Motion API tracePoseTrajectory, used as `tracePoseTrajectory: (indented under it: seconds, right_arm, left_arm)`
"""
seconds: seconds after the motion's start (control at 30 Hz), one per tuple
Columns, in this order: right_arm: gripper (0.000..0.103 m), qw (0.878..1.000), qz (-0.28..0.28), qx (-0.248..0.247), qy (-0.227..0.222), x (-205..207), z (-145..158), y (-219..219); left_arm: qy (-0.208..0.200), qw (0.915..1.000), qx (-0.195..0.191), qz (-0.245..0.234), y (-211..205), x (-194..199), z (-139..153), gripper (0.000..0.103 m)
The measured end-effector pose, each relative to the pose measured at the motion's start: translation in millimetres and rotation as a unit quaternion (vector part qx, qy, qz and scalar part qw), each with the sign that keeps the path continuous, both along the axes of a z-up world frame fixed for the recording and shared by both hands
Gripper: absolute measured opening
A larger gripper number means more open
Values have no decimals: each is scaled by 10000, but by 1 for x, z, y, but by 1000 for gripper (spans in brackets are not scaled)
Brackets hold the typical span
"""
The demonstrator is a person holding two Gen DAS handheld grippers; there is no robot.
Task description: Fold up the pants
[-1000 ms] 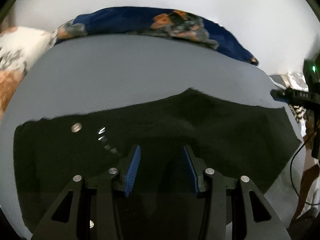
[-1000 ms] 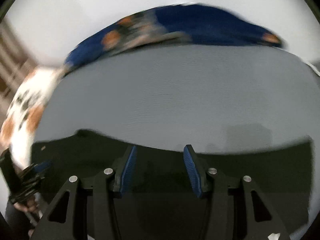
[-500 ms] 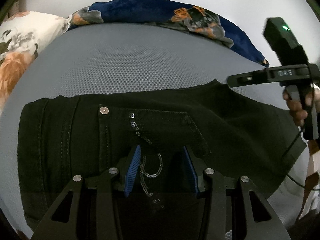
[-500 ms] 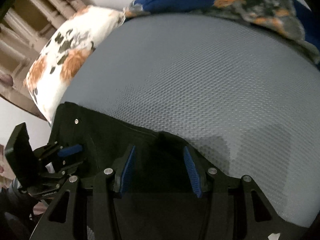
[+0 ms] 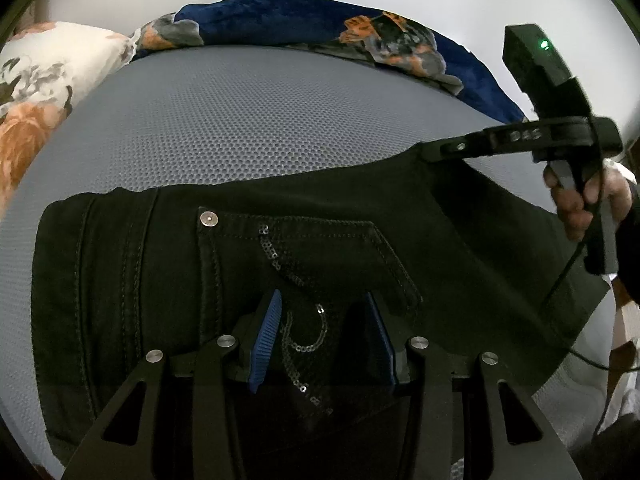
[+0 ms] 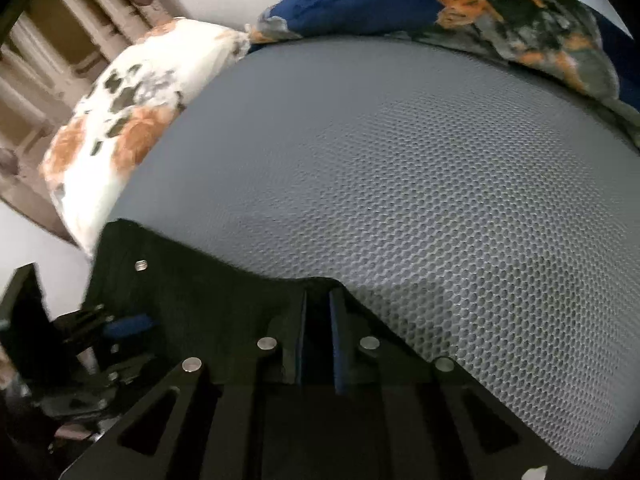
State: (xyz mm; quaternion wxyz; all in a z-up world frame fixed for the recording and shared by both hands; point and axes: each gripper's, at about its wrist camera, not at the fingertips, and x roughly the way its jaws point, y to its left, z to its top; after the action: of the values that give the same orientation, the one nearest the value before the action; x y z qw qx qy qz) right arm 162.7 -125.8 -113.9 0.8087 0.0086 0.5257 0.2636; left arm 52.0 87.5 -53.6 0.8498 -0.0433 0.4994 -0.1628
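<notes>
Black pants point(image 5: 320, 248) lie flat on a grey mesh mattress point(image 5: 248, 120), waistband to the left, with a sequined back pocket and a silver rivet. My left gripper point(image 5: 322, 340) is open, its blue pads just over the pocket. My right gripper point(image 6: 318, 332) is shut on the far edge of the pants point(image 6: 208, 296). In the left wrist view the right gripper point(image 5: 440, 151) pinches that far edge at the right, held by a hand. The left gripper shows at the lower left of the right wrist view point(image 6: 124, 326).
A white and orange floral pillow point(image 5: 36, 92) lies at the far left. A dark blue patterned blanket point(image 5: 320, 24) runs along the far edge by a white wall. A wooden headboard point(image 6: 60, 36) stands beyond the pillow. A black cable point(image 5: 576, 312) hangs at the right.
My right gripper has shut on the far edge of the pants; it was open half a second ago. My left gripper stays open over the pocket, a little lower than before.
</notes>
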Motion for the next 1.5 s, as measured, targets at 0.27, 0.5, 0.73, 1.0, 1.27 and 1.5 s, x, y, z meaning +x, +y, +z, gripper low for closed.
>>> tracePoseTrajectory:
  seconds: [0.27, 0.5, 0.73, 1.0, 1.27, 1.5]
  right_arm:
    - [12, 9997, -226, -84, 21, 3, -14, -1]
    - [20, 9981, -513, -38, -334, -11, 8, -3]
    - [24, 9904, -1161, -20, -751, -47, 37, -45]
    - [26, 9763, -2019, -363, -690, -115, 15, -113]
    - [26, 9554, -2813, -559, -700, -139, 0, -174]
    - [26, 9386, -3274, -779, -758, -132, -12, -216]
  left_arm:
    - [-17, 10000, 55, -53, -3, 0, -1, 45]
    - [-39, 10000, 85, -9, -4, 0, 2, 47]
    - [-334, 9994, -17, 71, -8, -6, 19, 49]
    - [-664, 9965, -362, -354, -39, -7, 44, 49]
    - [-628, 9920, -255, -1062, -116, 26, 47, 49]
    - [-378, 9936, -18, -1060, -146, 74, 26, 49]
